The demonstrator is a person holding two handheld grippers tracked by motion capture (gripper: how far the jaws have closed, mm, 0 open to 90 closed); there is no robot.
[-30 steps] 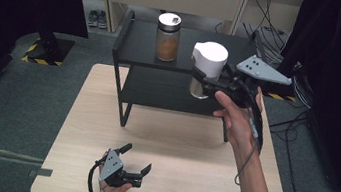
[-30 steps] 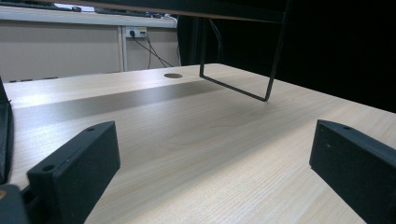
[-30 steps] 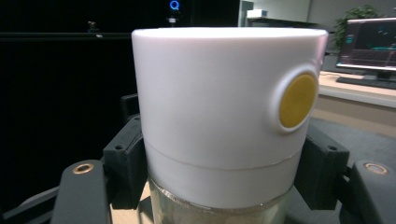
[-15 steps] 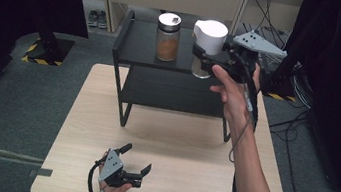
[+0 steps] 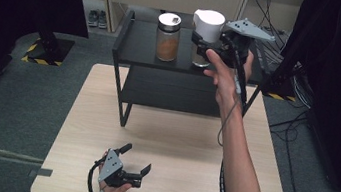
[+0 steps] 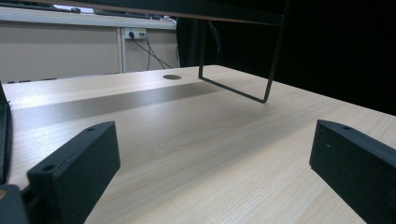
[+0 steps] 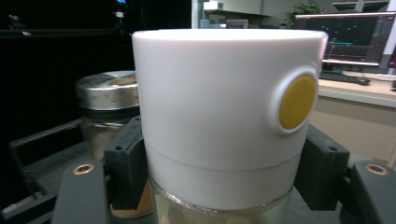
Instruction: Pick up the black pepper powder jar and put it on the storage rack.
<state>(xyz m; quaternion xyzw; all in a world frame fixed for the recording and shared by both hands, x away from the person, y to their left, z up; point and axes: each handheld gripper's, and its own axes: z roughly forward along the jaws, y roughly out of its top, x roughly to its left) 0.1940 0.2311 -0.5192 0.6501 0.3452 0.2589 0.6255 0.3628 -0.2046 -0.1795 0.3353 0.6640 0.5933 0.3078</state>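
White-lidded jar [image 5: 208,30] clamped by outstretched right gripper [image 5: 204,48]; left gripper [image 5: 134,164] rests open on table [image 5: 192,144].

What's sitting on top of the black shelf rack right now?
On the black rack top stand a steel-lidded jar of brown powder and a white-lidded jar, which the right gripper clamps. The gripper and hand cover the surface behind it.

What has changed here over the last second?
The right gripper, shut on the white-lidded jar, carried it away from the person and to the left along the top of the black shelf, closer to the steel-lidded jar. That jar stayed put, and the left gripper kept resting open on the table.
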